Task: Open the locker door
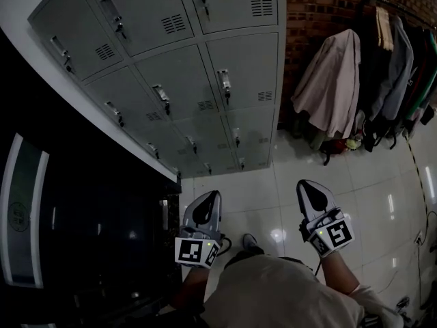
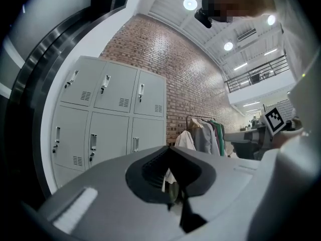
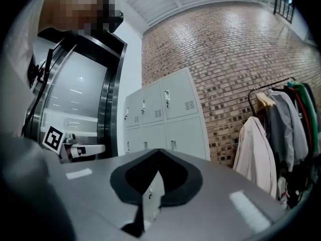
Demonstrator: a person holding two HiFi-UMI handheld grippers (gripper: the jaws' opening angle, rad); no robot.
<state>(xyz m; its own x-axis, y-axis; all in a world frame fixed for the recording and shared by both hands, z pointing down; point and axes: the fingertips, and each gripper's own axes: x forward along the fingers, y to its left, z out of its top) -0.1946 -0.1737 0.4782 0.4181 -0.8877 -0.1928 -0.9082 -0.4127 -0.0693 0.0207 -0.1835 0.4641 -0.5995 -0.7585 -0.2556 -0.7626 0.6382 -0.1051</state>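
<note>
The left gripper (image 1: pixel 211 198) has its jaws brought together at the tips with nothing between them, and the right gripper (image 1: pixel 306 186) is clenched the same way, also empty – each is held out low in front of the person, side by side, above the white tiled floor (image 1: pixel 259 190). A bent leg in pale cloth (image 1: pixel 280 292) shows just below them. The bank of grey lockers (image 1: pixel 205 80) stands well apart from both grippers, ahead and to the left, against a brick wall (image 1: pixel 328 5); every locker door (image 1: pixel 242 70) in view looks flush and closed, though the lowest row is too small to be sure of. Right of the lockers a clothes rail (image 1: pixel 392 9) carries hanging garments – a pale coat (image 1: pixel 331 80) nearest the lockers.
</note>
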